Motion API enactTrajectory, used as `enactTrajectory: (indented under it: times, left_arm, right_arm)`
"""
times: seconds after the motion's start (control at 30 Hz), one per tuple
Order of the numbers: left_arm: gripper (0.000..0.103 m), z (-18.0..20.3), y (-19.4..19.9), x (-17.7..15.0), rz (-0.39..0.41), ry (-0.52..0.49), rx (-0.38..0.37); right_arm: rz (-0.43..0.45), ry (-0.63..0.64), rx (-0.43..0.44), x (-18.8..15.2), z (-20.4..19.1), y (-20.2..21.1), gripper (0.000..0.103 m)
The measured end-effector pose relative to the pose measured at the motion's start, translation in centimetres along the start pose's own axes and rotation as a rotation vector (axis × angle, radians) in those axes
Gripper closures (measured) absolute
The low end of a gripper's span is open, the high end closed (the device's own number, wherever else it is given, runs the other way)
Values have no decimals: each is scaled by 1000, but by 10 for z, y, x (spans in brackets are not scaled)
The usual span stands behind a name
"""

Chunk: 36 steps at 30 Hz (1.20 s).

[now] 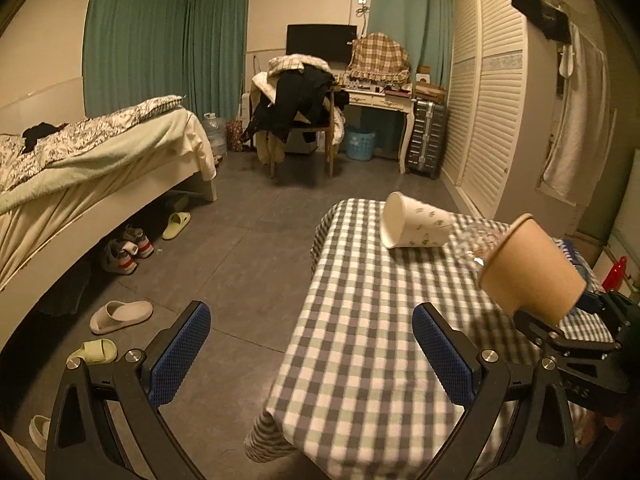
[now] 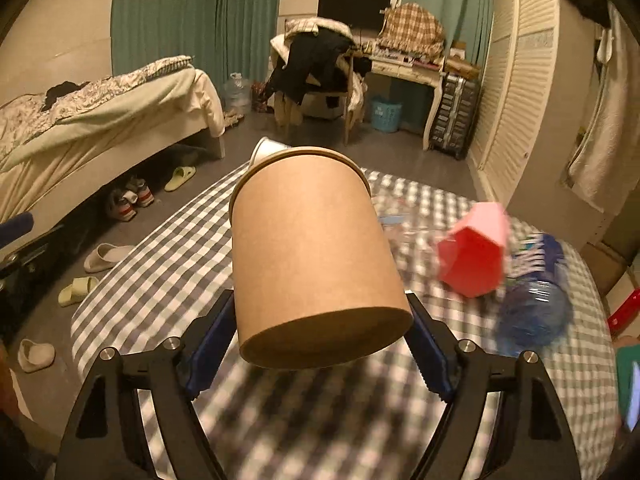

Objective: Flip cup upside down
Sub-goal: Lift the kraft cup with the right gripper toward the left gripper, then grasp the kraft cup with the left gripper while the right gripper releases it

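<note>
Am gripping brown cup [image 2: 312,264] near base with right gripper [image 2: 320,344], tilted, frame centre, leaving rim free for inverting; left gripper [image 1: 310,354] idling wide, empty, lower frame

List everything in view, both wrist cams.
brown paper cup: 1, brown, held off the table, base toward right camera
white paper cup: 1, white with green print, on its side, far table end
table: 1, grey-white check cloth
red faceted object: 1, red-pink, blurred, table right
water bottle: 1, blue, lying at table right
bed: 1, cream, left
slippers: several, floor beside bed
left gripper: open, empty
right gripper: shut on brown paper cup
</note>
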<state>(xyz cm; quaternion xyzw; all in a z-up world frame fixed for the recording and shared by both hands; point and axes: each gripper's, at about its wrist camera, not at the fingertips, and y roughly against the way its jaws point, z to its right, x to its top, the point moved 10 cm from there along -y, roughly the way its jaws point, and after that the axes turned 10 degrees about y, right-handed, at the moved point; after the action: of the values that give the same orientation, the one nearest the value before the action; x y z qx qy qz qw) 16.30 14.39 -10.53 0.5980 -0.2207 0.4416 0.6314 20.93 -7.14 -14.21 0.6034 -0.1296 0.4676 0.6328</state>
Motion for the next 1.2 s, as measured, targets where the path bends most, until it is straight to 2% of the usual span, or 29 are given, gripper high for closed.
enactTrajectory:
  times: [0.2, 0.27, 0.43, 0.77, 0.87, 1.03, 1.2]
  left_arm:
    - [0, 25, 30, -8, 23, -13, -40]
    - [0, 35, 38, -15, 21, -17, -56]
    - [0, 47, 50, -39, 3, -43, -40]
    - [0, 55, 47, -52, -24, -52, 6]
    - [0, 61, 47, -56, -29, -66, 10]
    - [0, 83, 48, -58, -31, -76, 5]
    - [0, 128, 49, -76, -57, -57, -45]
  right_arm:
    - [-2, -33, -56, -34, 20, 44, 23]
    - [-13, -71, -52, -48, 24, 51, 23]
    - [-41, -101, -51, -72, 23, 51, 23]
    - [-24, -168, 11, -86, 22, 42, 21]
    - [-15, -175, 10, -82, 27, 51, 17]
    - [98, -225, -7, -68, 66, 97, 9]
    - [158, -280, -115, -74, 126, 130, 7]
